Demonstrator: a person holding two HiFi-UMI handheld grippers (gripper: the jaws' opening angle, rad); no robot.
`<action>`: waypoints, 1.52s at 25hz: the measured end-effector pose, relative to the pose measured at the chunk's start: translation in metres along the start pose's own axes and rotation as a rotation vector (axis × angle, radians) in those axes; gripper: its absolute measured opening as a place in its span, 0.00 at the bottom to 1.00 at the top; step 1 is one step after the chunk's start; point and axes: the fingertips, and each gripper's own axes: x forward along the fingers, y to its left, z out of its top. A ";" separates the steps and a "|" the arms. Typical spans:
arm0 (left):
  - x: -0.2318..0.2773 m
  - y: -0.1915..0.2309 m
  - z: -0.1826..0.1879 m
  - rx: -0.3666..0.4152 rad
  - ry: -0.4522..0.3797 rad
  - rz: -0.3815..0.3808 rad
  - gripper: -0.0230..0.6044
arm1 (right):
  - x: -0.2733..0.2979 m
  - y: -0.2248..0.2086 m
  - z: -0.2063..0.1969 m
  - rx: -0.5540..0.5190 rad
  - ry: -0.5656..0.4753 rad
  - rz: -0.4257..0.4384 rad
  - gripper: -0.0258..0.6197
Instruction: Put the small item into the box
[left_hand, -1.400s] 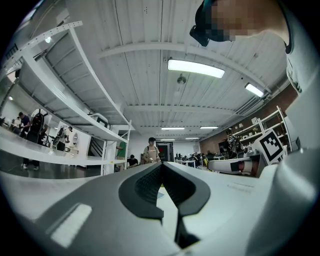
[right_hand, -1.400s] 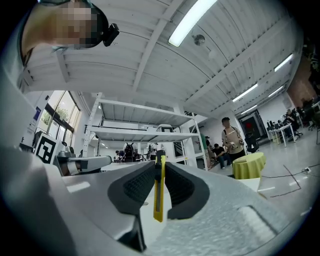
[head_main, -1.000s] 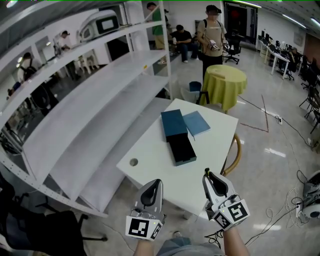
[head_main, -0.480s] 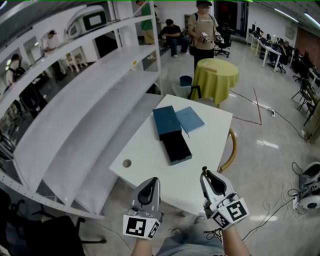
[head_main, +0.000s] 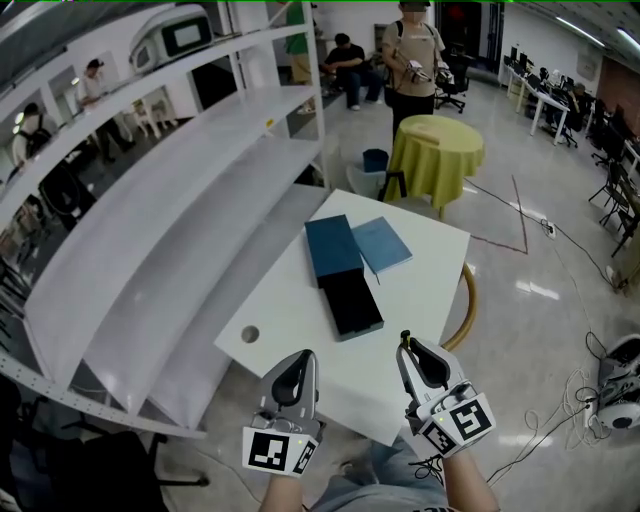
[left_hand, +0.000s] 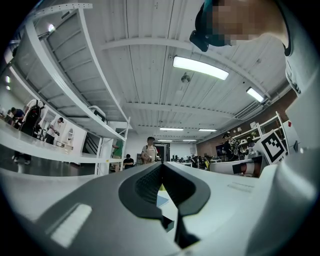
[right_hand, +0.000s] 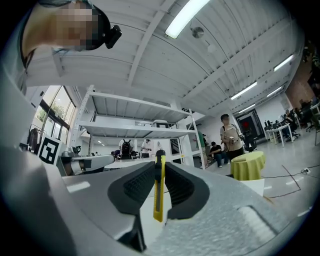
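Note:
On the white table (head_main: 300, 330) lies an open box: a black tray (head_main: 350, 303) with a dark blue lid (head_main: 333, 247) overlapping its far end. A lighter blue flat piece (head_main: 380, 245) rests beside the lid. My right gripper (head_main: 408, 352) hovers over the table's near edge, shut on a yellow utility knife (right_hand: 159, 192) that stands upright between the jaws of the right gripper (right_hand: 159, 172). My left gripper (head_main: 303, 358) hangs beside it, short of the table edge. In its own view the left gripper (left_hand: 161, 172) has its jaws together with nothing between them.
A tall white shelving rack (head_main: 170, 200) runs along the table's left side. The tabletop has a round hole (head_main: 250, 334). A wooden chair (head_main: 465, 300) stands at the table's right. Behind are a yellow-clothed round table (head_main: 435, 150) and several people. Cables (head_main: 590, 400) lie on the floor at right.
The head view has shifted, so the table and box sit a little lower and further left. Both grippers hold the same pose, and the knife stays in the right one.

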 end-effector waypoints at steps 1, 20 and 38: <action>0.004 0.002 0.001 0.004 -0.003 0.006 0.06 | 0.005 -0.003 0.000 -0.006 0.002 0.009 0.14; 0.061 0.029 -0.014 0.021 -0.004 0.133 0.06 | 0.114 -0.060 -0.036 -0.005 0.233 0.164 0.14; 0.055 0.043 -0.035 0.029 0.036 0.287 0.06 | 0.182 -0.085 -0.136 0.096 0.594 0.249 0.14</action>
